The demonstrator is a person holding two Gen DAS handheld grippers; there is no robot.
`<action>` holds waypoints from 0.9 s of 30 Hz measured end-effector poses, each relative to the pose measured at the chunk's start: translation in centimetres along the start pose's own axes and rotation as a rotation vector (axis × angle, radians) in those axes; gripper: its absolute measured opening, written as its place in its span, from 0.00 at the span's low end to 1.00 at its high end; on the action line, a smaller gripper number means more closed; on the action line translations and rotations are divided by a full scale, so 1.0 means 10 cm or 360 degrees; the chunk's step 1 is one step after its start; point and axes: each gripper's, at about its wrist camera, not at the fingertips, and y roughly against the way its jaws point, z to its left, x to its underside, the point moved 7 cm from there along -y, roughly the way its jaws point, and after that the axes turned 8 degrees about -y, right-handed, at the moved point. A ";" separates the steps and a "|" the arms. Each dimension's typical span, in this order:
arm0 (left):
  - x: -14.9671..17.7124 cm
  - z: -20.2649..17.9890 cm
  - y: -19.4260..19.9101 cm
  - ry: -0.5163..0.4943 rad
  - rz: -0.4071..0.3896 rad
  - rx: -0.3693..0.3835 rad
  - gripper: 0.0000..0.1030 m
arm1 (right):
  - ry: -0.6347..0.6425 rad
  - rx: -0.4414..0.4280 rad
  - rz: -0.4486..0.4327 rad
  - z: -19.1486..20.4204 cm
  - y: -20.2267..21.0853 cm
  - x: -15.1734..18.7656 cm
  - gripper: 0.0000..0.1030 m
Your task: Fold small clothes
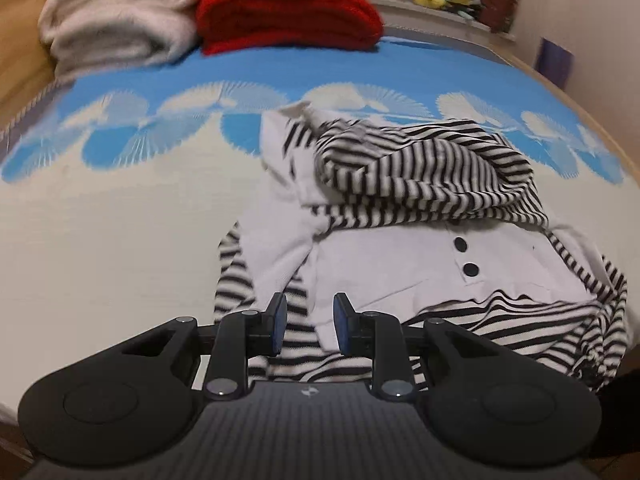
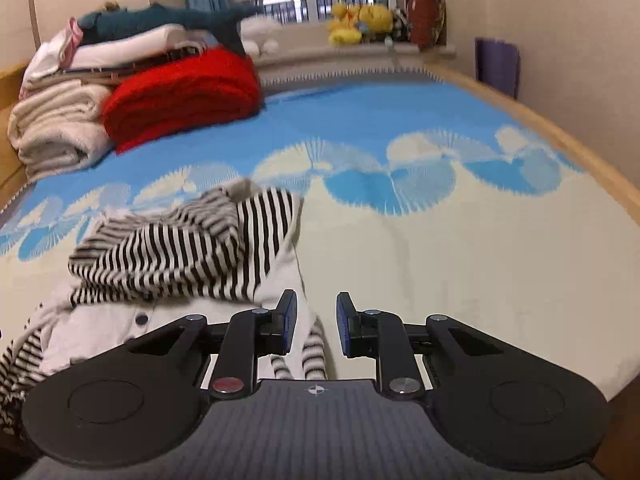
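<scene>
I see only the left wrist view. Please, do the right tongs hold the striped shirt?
Observer: No. The right tongs are open. A striped sleeve end lies below the gap, not pinched.
Operator: On which side of the shirt are they?
Observer: At its right edge. The striped shirt spreads to their left.
Operator: What tops the folded pile?
Observer: A teal garment, higher than the red knit.
</scene>
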 end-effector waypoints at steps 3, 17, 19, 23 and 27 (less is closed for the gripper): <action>0.08 0.12 -0.12 0.0145 0.0104 0.0079 0.27 | -0.0028 -0.0058 0.0136 -0.04 -0.06 0.17 0.22; 0.45 0.50 -0.46 0.0559 0.0512 0.0004 0.56 | -0.0305 -0.0077 0.0601 -0.09 -0.49 0.79 0.54; 0.47 0.50 -0.47 0.0566 0.0526 -0.0027 0.58 | -0.0259 -0.0055 0.0653 -0.04 -0.53 0.86 0.56; 0.51 0.45 -0.50 0.0576 0.0561 -0.0019 0.60 | -0.0196 -0.0016 0.0730 0.01 -0.61 0.97 0.59; 0.62 0.44 -0.52 0.0618 0.0620 -0.0029 0.60 | -0.0161 0.0043 0.0791 0.02 -0.68 1.07 0.60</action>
